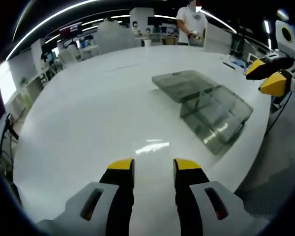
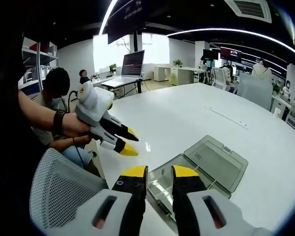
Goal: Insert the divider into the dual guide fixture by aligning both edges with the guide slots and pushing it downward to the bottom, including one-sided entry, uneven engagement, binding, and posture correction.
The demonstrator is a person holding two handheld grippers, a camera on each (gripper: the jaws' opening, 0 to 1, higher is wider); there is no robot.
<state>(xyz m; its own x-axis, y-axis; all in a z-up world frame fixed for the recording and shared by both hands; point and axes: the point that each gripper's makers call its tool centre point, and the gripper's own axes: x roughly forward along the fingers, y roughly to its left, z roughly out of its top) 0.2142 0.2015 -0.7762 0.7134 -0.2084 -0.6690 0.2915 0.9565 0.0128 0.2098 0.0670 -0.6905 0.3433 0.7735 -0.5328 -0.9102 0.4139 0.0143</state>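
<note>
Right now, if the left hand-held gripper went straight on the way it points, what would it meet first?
Probably bare white table. The left hand-held gripper points past the clear plastic case, which lies off to its right; depth is unclear.

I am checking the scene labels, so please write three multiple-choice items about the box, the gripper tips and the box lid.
1. Where does the clear box rest?
A. on the white table
B. on a chair
C. on the floor

2. What colour are the tips of the left gripper?
A. red
B. yellow
C. blue

3. In what state is the box lid?
A. shut
B. taken away
C. open, lying flat beside the base

Key: 1 A, the box lies on the tabletop; 2 B, both tips are yellow; 3 C, the lid is folded out next to the base.
</note>
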